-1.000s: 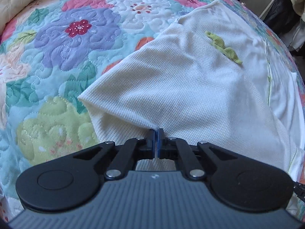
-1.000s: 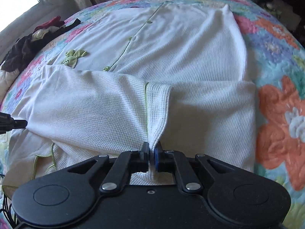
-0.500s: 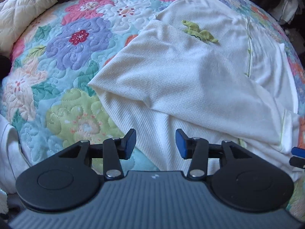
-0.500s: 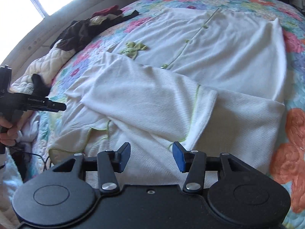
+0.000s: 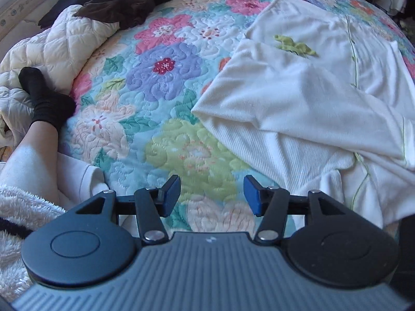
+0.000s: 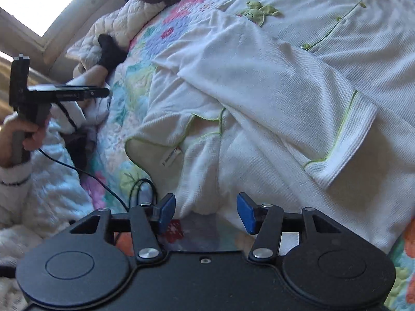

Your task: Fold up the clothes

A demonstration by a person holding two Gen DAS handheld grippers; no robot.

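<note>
A white waffle-knit garment (image 5: pixel 298 98) with green trim and a green frog patch (image 5: pixel 294 45) lies on the bed, both sleeves folded across its body. My left gripper (image 5: pixel 211 194) hangs above bare quilt to the left of the garment, its jaws opening with nothing between them. In the right wrist view the garment (image 6: pixel 285 103) fills the middle, with a green-edged cuff (image 6: pixel 347 134) lying on top. My right gripper (image 6: pixel 206 210) hovers over the garment's near edge, its jaws opening and empty. The left gripper (image 6: pixel 103 92) shows at the far left, held in a hand (image 6: pixel 28 134).
A floral quilt (image 5: pixel 168 77) covers the bed. Dark clothes (image 5: pixel 124 2) are piled at the far side on a cream quilted blanket (image 5: pixel 64 46). A person's foot in a black sock (image 5: pixel 44 98) rests at the left. A black cable (image 6: pixel 103 181) trails over the near edge.
Both grippers were shut on folds of the garment; they have let go, opened and lifted away. The left one has drifted left, off the garment and over the quilt.
</note>
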